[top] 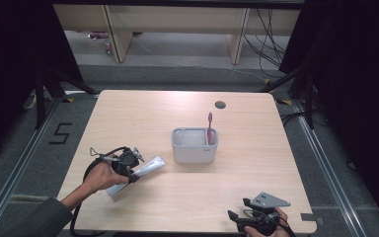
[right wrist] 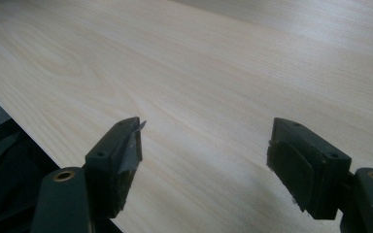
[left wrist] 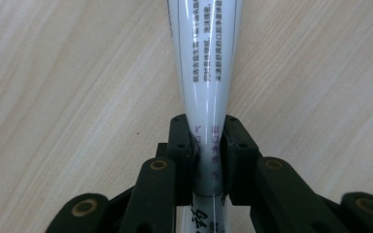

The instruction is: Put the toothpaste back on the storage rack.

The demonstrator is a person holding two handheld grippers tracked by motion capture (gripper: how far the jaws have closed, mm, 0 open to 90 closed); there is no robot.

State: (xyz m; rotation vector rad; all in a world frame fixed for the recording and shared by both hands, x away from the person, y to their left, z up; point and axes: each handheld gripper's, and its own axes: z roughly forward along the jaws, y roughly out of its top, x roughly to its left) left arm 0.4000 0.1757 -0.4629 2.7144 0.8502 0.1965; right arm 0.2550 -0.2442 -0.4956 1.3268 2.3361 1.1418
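The left tool (top: 128, 165) had clamped down on the white tube (top: 145, 168) — in the left gripper view its pads (left wrist: 190, 145) pinched the tube (left wrist: 206, 73) hard enough to flatten it where they met. On the desk (top: 187, 108), seen from the high view, that tube lay at about eight o'clock from the grey holder (top: 194, 146), near it but apart, its free end pointing toward two o'clock. A pink toothbrush (top: 209, 127) stood upright in the holder's right compartment.

The right tool (top: 256, 217) sat idle down at five o'clock by the near edge, its jaws wide apart over bare wood, nothing between them; the right gripper view showed one pad (right wrist: 296, 170) well clear of the other.

The risk, as I judged it — that squeeze. A soft tube gripped so tightly could buckle, twist or slide out on the lift, or force paste toward the cap. With most of the tube hanging beyond the pads, it could also droop and catch the holder's rim, tipping the toothbrush.
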